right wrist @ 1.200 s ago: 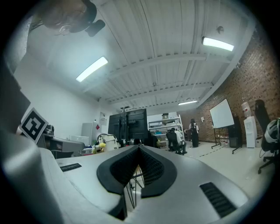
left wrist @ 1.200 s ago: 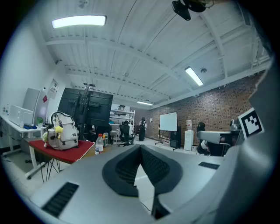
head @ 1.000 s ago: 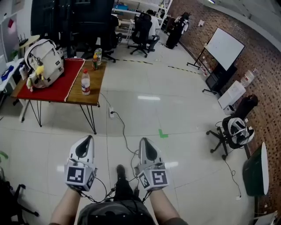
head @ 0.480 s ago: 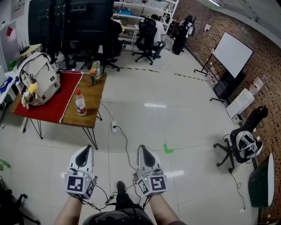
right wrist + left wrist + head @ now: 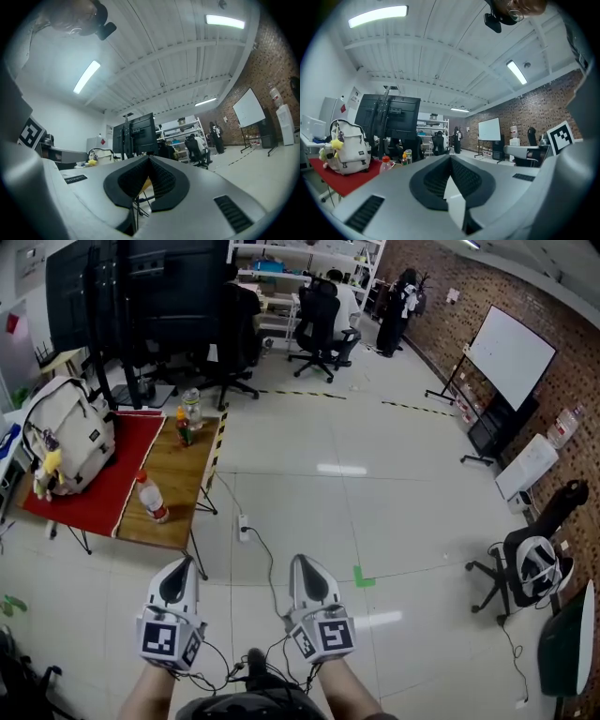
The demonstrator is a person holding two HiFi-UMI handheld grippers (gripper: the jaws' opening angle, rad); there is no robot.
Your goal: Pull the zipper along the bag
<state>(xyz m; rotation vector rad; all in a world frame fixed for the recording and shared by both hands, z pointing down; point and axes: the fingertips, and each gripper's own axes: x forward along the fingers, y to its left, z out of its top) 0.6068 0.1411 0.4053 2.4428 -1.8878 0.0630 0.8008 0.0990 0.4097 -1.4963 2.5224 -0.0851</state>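
A cream backpack (image 5: 66, 446) with a yellow toy hanging from it stands on a red cloth (image 5: 103, 493) at the left end of a wooden table (image 5: 178, 488), far ahead and to my left. It also shows in the left gripper view as the backpack (image 5: 347, 147), and small in the right gripper view as the backpack (image 5: 99, 154). My left gripper (image 5: 182, 564) and right gripper (image 5: 301, 562) are held side by side over the floor, well short of the table. Both are shut with nothing between the pads; the left gripper (image 5: 451, 157) and right gripper (image 5: 149, 158) point roughly level.
A plastic bottle with a red cap (image 5: 153, 500) and two small bottles (image 5: 187, 416) stand on the table. A power cable (image 5: 258, 540) runs across the floor ahead. Office chairs (image 5: 319, 320), a whiteboard (image 5: 511, 357) and a chair with a bag (image 5: 530, 568) stand around.
Both grippers have travelled forward across the floor together, still shut. In the head view the table with the backpack has slid left and lower, so it lies closer.
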